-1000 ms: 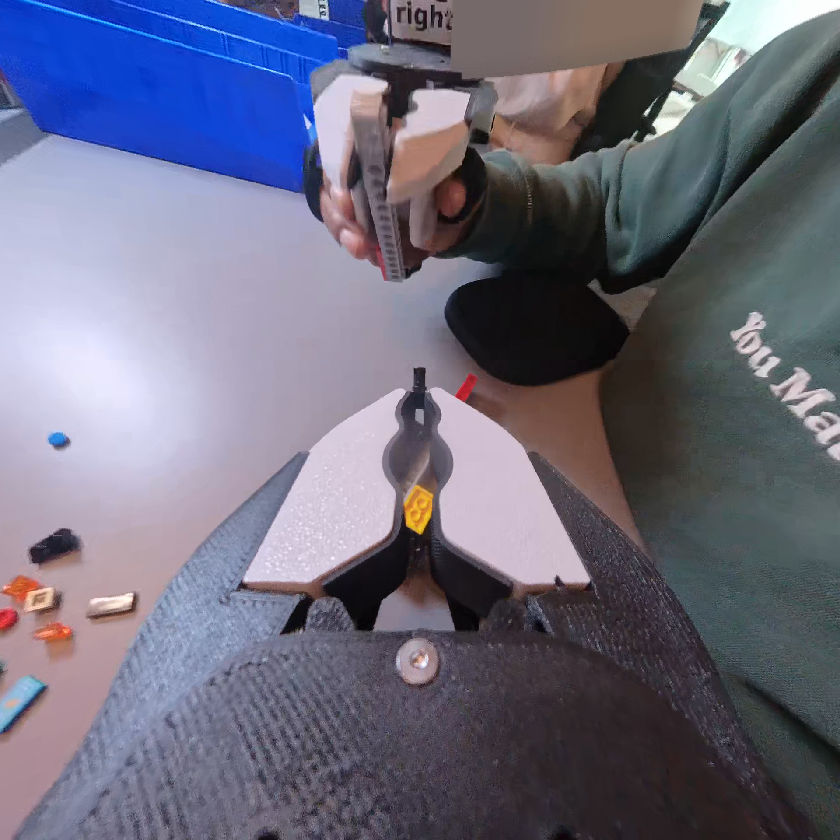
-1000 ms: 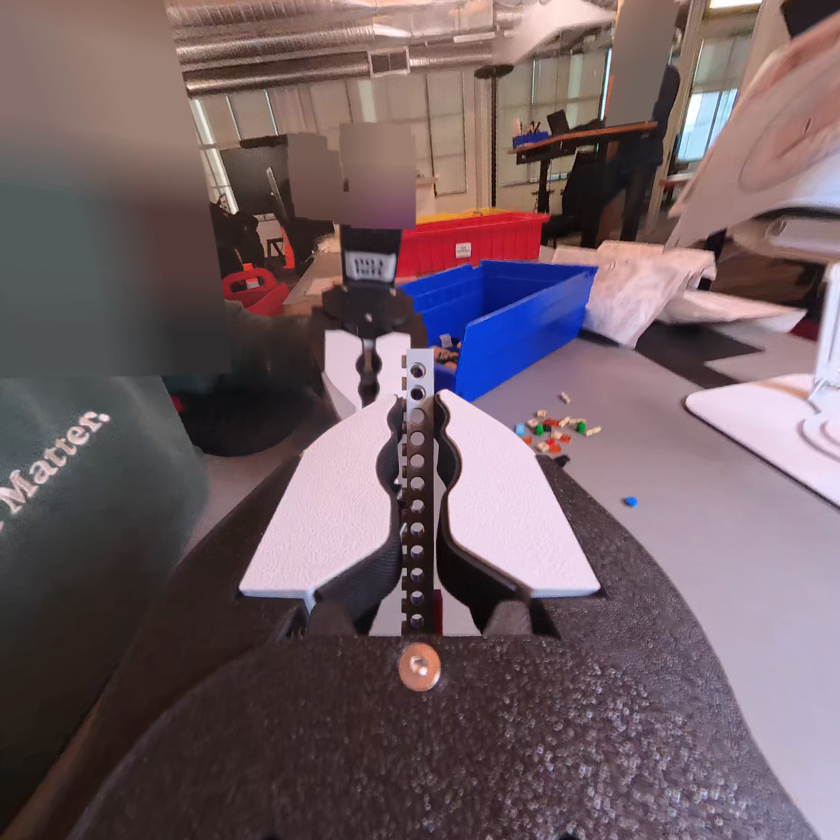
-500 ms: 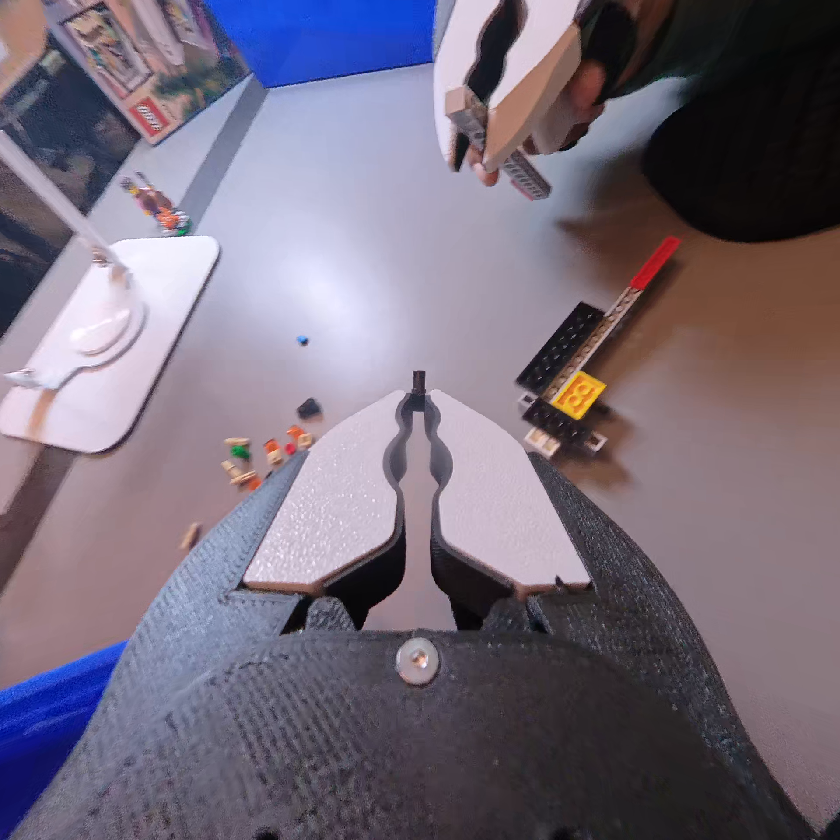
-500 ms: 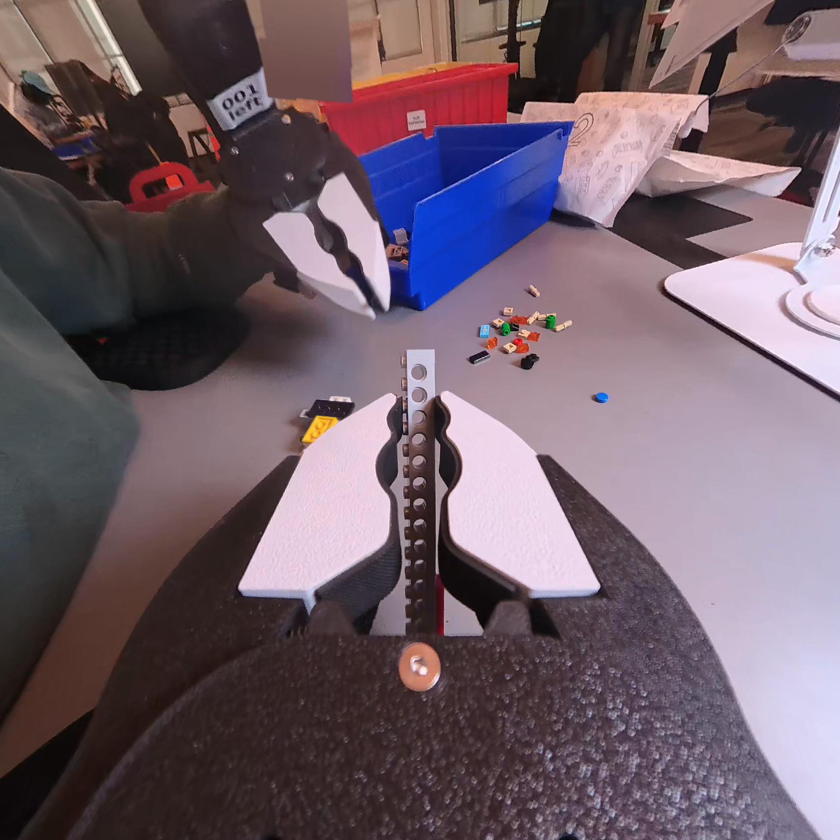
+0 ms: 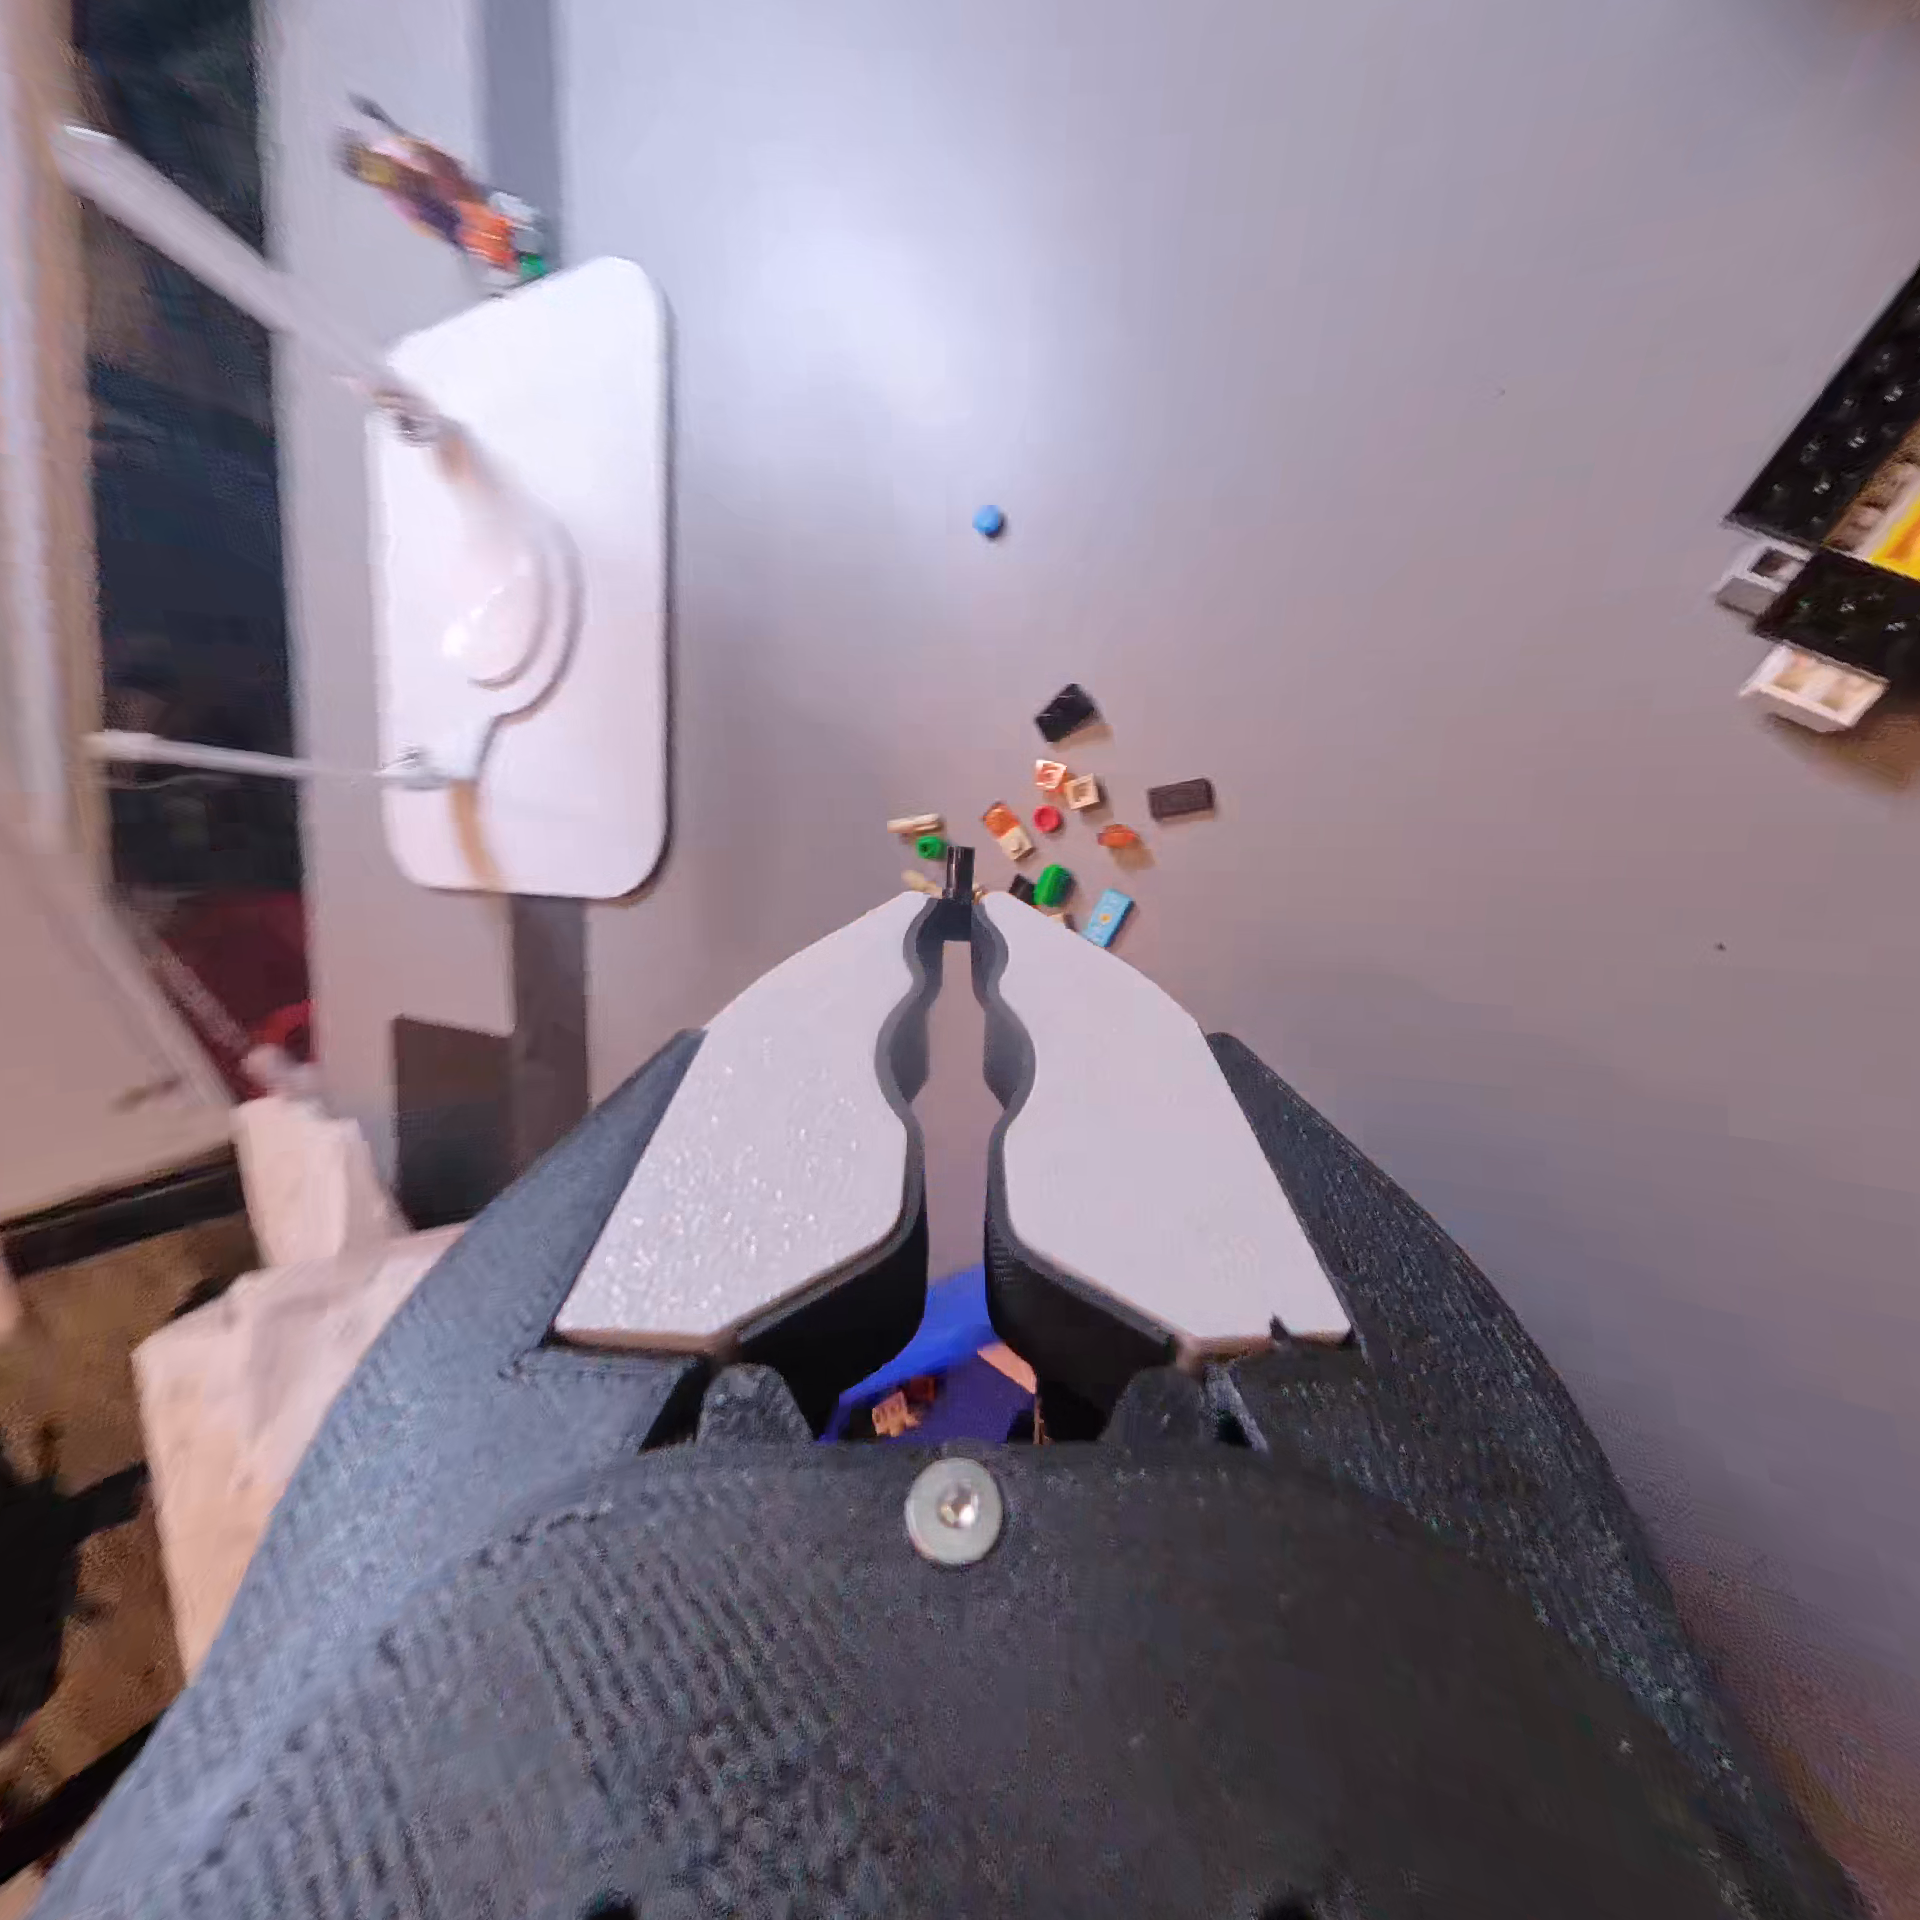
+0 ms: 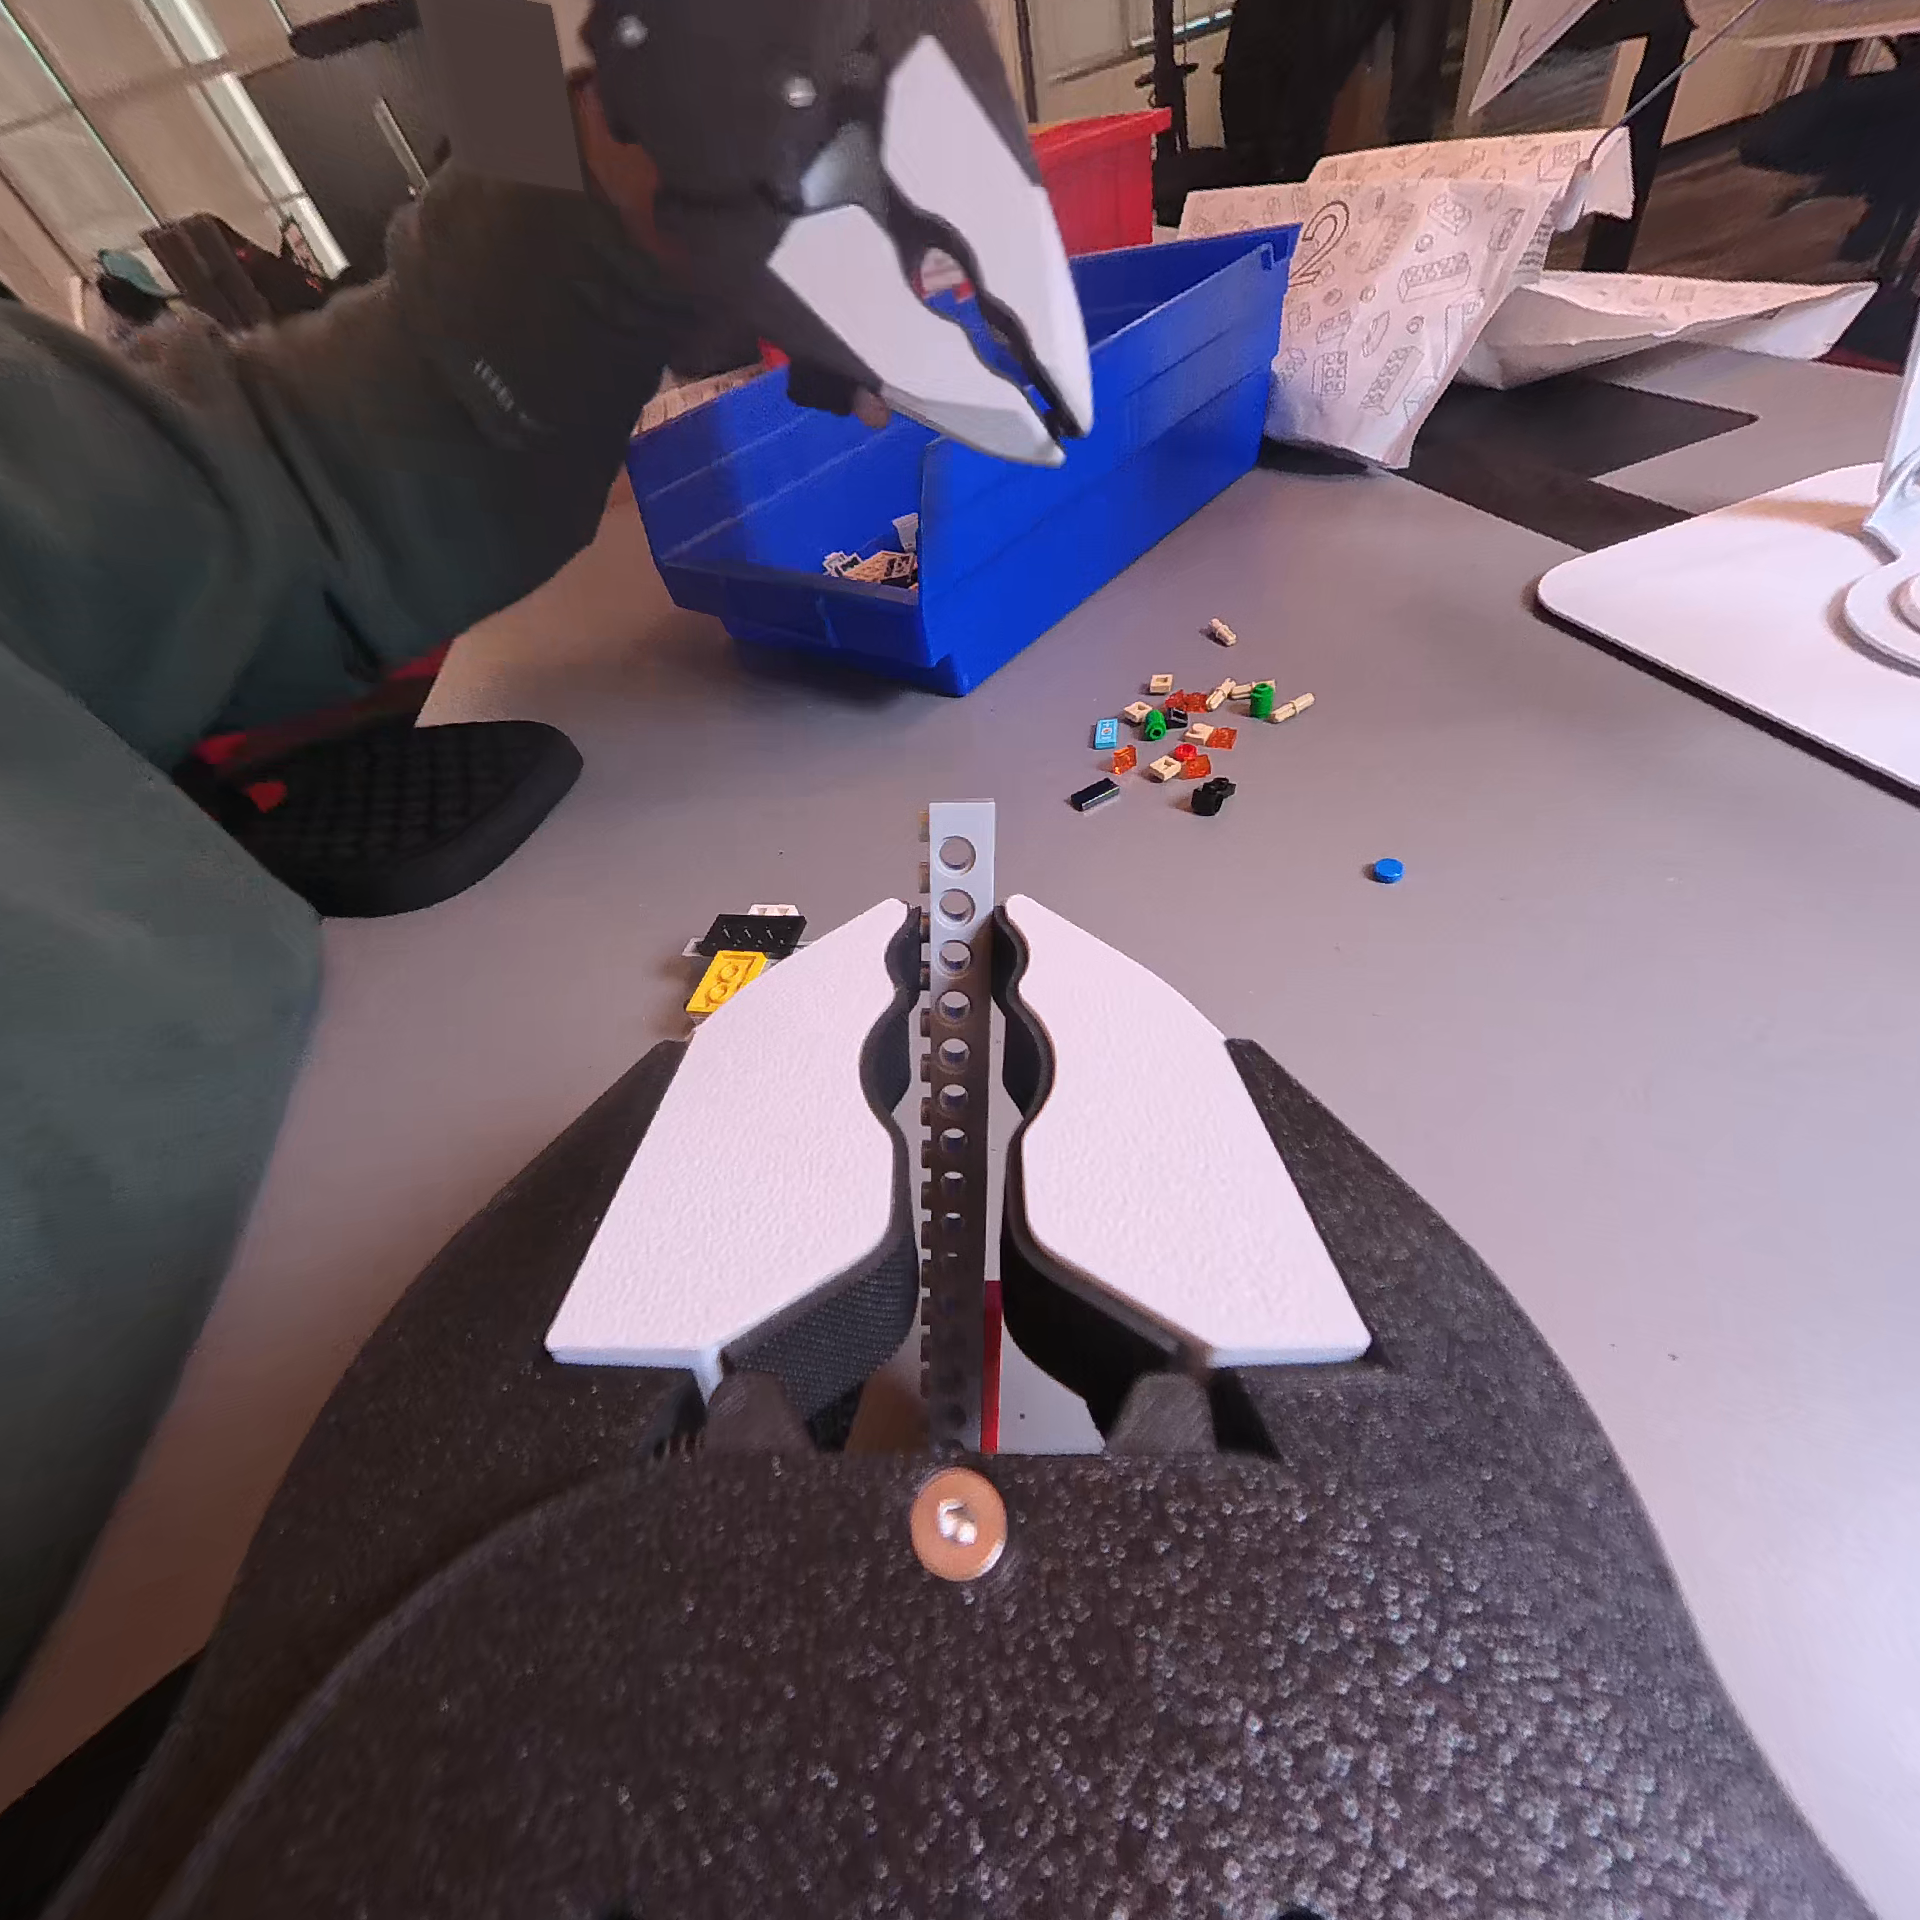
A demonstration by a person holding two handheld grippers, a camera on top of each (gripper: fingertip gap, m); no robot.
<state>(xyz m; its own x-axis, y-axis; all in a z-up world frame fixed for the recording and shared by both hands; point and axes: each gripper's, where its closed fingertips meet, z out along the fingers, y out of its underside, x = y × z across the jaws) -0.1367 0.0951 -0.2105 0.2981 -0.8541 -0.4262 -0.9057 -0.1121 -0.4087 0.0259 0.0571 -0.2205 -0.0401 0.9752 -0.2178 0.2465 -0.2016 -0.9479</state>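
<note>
Though both hands are aloft: each tool carries one piece, and the other pieces stay on the desk.
Left tool: its tips are nearly together and pinch a small black peg, which juts forward past them. A grip at the very tips suits so slim a part and leaves its free end bare.
Left tool's place: it hangs above the scatter of small pieces, tips aimed down at the desk; from the right wrist view it shows raised in front of the blue bin.
Right tool: its pads press on both flanks of a long grey beam with holes, so the gap is just the beam's width. The beam lies along the fingers and runs back toward the wrist, which keeps so long a part from swinging. Its far end sticks out, holes facing up at the camera.
Red piece: a sliver shows beside the beam deep between the fingers; whether it is joined on I cannot tell.
Part-built piece: black plates and a yellow plate lie flat on the desk, just left of the right tool's tips.
Blue round stud: alone, apart from the scatter.
White stand base: at the desk's edge, beside the scatter.
Black pad: near the person's green sleeve, well apart from the loose pieces.
</note>
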